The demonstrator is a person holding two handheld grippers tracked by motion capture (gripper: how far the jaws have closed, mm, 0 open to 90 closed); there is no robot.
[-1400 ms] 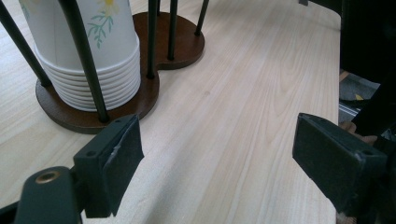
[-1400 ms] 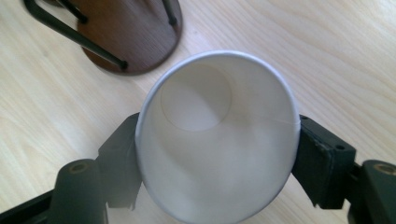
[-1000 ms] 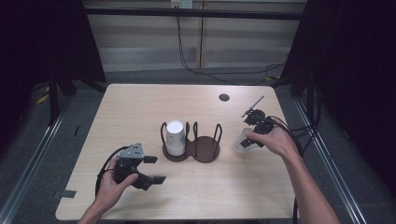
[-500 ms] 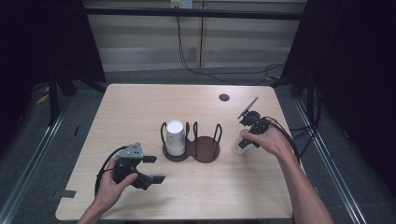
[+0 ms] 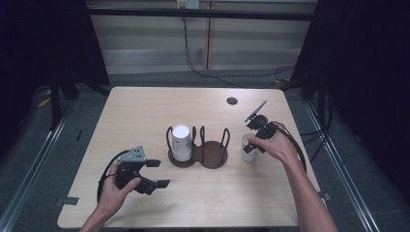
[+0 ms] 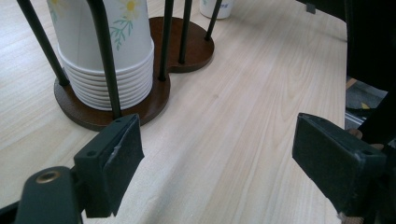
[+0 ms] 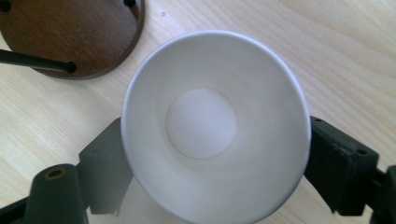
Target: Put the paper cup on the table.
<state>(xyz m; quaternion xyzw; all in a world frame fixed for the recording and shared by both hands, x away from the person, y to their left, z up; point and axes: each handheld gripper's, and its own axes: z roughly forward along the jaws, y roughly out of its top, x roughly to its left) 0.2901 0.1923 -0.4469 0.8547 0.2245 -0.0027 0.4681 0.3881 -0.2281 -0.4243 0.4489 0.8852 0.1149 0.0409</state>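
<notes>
A single white paper cup (image 7: 215,121) stands upright on the table just right of the dark wooden cup holder (image 5: 212,155). It is also in the high view (image 5: 246,145). My right gripper (image 7: 219,163) points down over it, one jaw on each side of the cup. The jaws have just been opening and their pads no longer squeeze the round rim. In the high view my right gripper (image 5: 250,145) sits under the hand. A stack of flowered cups (image 6: 107,46) (image 5: 181,140) fills the holder's left ring. My left gripper (image 5: 158,173) (image 6: 219,172) stands open and empty at the front left.
The holder's right ring (image 5: 215,145) holds nothing. A small black disc (image 5: 232,100) lies toward the far edge of the table (image 5: 145,106). Cables trail from both grippers. The table's right edge is close beyond the right hand.
The right hand has shifted slightly toward the holder, with the cup under it. The left gripper has kept still.
</notes>
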